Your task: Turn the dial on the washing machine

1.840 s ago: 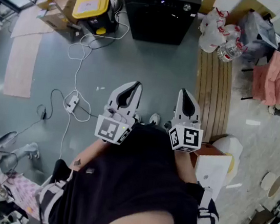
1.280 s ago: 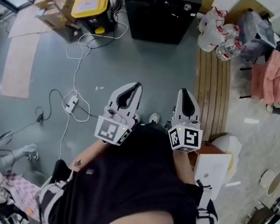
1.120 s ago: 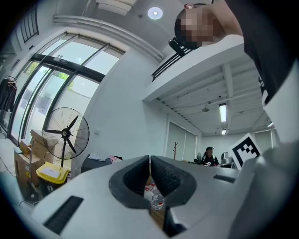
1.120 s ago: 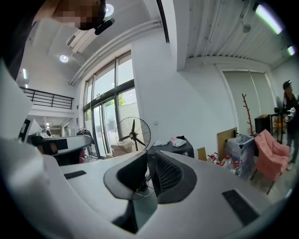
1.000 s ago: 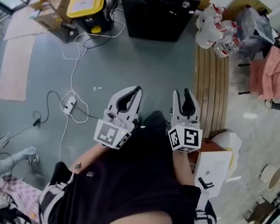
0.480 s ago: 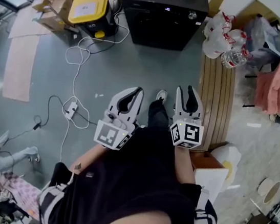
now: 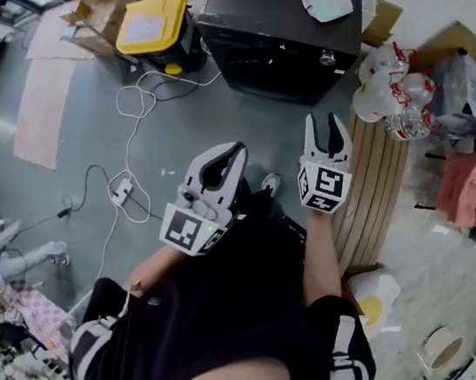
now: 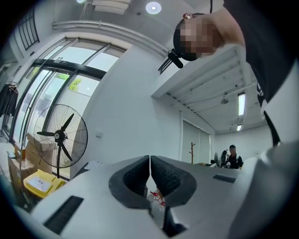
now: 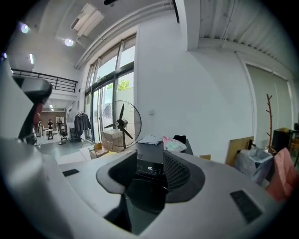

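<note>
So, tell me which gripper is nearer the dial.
Right. The right gripper, jaws opening, empty, reaches toward the dial without touching; the left gripper sits farther back, leftward.

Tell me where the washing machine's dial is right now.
In the head view, the dial sits at the right end of the black washing machine's front panel, top centre, next to the packs of water bottles.

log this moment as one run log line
stage: dial not yet reached | right gripper: jaws opening, empty, aimed at washing machine | left gripper: jaws together, empty
</note>
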Demonstrator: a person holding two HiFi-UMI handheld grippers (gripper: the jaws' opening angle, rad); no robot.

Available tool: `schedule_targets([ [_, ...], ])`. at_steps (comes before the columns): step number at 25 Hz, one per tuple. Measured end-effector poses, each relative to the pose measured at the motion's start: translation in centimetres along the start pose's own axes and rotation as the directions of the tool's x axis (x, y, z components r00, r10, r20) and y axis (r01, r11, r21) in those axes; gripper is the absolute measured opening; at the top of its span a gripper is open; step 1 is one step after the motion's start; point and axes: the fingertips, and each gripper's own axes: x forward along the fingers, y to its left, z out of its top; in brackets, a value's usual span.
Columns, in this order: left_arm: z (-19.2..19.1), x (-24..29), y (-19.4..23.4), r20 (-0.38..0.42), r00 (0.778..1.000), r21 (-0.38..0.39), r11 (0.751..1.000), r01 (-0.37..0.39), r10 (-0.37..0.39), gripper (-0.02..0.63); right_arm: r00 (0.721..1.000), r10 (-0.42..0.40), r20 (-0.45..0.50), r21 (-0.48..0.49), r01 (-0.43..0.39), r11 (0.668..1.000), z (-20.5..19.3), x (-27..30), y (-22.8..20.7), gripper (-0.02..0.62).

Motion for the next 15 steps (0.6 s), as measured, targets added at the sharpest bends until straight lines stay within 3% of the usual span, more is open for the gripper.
schedule_targets([
  [7, -2.4, 8.1, 3.4, -0.046, 0.999, 0.003, 1.0, 0.015, -0.015, 0.028, 0.988, -0.025, -0.153, 0.027, 0.029, 0.999, -6.7, 13.8, -6.4, 0.207],
  [15, -6.1, 17.8, 9.1, -0.108, 0.993, -0.03, 0.998, 0.053, -0.056, 0.028, 0.93, -0.108, -0.35, -0.002, 0.115, 0.993, -16.7, 27.1, -13.5, 0.271],
])
